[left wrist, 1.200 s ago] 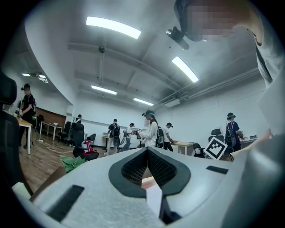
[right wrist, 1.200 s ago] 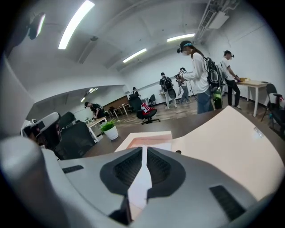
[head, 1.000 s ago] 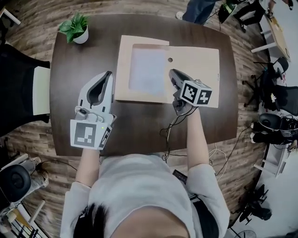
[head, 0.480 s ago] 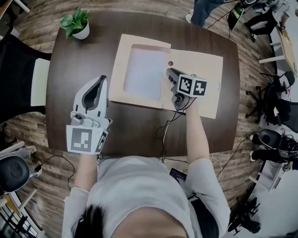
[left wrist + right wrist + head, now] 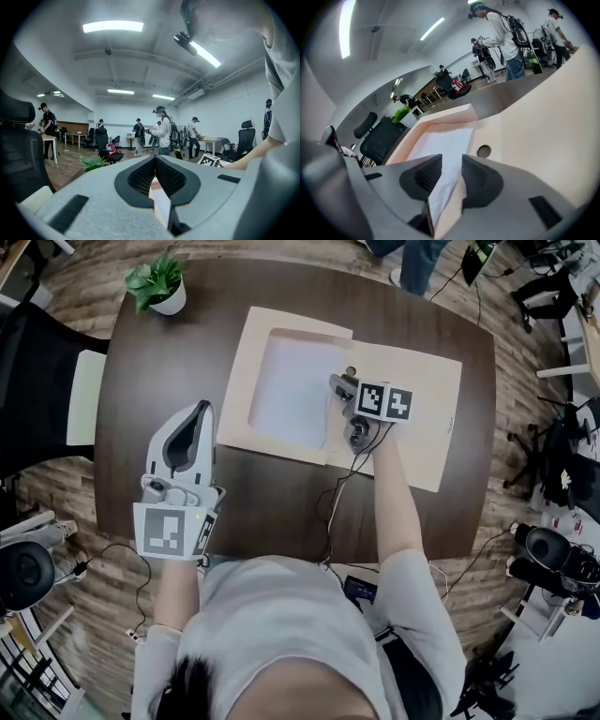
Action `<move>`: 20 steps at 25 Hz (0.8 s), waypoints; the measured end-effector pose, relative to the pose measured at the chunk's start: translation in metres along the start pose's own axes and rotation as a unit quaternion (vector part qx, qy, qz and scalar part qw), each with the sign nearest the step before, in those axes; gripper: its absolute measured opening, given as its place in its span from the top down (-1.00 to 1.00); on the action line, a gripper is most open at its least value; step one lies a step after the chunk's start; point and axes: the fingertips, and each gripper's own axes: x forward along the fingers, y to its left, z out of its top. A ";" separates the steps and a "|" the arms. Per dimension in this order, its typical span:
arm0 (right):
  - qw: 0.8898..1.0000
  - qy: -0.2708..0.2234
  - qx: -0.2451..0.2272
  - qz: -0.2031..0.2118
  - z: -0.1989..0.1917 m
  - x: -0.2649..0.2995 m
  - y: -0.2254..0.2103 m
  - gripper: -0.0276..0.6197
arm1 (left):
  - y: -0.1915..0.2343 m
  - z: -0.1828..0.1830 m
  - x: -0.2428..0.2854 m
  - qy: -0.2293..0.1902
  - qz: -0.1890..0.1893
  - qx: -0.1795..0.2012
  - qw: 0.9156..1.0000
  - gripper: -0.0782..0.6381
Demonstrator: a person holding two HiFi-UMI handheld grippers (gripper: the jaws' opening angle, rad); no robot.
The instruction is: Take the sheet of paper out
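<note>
Between right gripper [image 5: 451,160] jaws: near edge of white sheet of paper [image 5: 289,390] plus raised lip of tan folder [image 5: 422,404]. Jaws opening, and I see pads clear of both. Rest of sheet lies ahead of gripper, inside open folder on desk [image 5: 272,498]. Left gripper [image 5: 200,411] well to its left, off folder, jaws pressed together, empty.

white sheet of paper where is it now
In the head view the white sheet lies in the left half of the open tan paper folder on the dark table, its right edge between the opening jaws of the right gripper.
</note>
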 end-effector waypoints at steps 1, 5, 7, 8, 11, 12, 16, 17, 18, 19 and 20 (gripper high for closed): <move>1.000 0.000 0.004 0.003 0.001 0.003 0.000 0.55 | 0.001 -0.001 0.000 0.002 0.003 0.000 1.000 0.76; 1.000 0.000 0.019 -0.005 0.011 0.014 -0.005 0.49 | 0.005 -0.003 -0.001 0.007 0.014 0.001 1.000 0.76; 0.999 -0.001 0.030 -0.022 0.016 0.019 -0.010 0.48 | 0.008 -0.004 -0.002 0.008 0.019 0.001 1.000 0.76; 0.999 0.001 0.033 -0.032 0.018 0.022 -0.012 0.47 | 0.009 -0.005 -0.002 0.009 0.021 0.001 1.000 0.76; 0.997 0.014 0.035 -0.064 0.018 0.028 -0.017 0.43 | 0.011 -0.007 -0.003 0.013 0.024 0.003 1.000 0.76; 0.997 0.018 0.034 -0.071 0.019 0.029 -0.018 0.42 | 0.012 -0.007 -0.003 0.013 0.025 0.003 1.000 0.76; 0.997 0.020 0.039 -0.069 0.020 0.030 -0.017 0.42 | 0.014 -0.008 -0.002 0.013 0.026 0.001 1.000 0.76; 0.997 0.020 0.046 -0.060 0.019 0.030 -0.016 0.42 | 0.014 -0.008 -0.001 0.013 0.025 0.001 1.000 0.76; 0.997 0.021 0.055 -0.049 0.017 0.030 -0.014 0.42 | 0.014 -0.009 -0.001 0.013 0.025 0.000 1.000 0.76; 0.997 0.022 0.065 -0.035 0.015 0.031 -0.012 0.42 | 0.013 -0.009 -0.001 0.014 0.024 0.000 1.000 0.76; 0.997 0.024 0.073 -0.022 0.013 0.031 -0.009 0.42 | 0.013 -0.010 -0.001 0.014 0.023 -0.001 1.000 0.76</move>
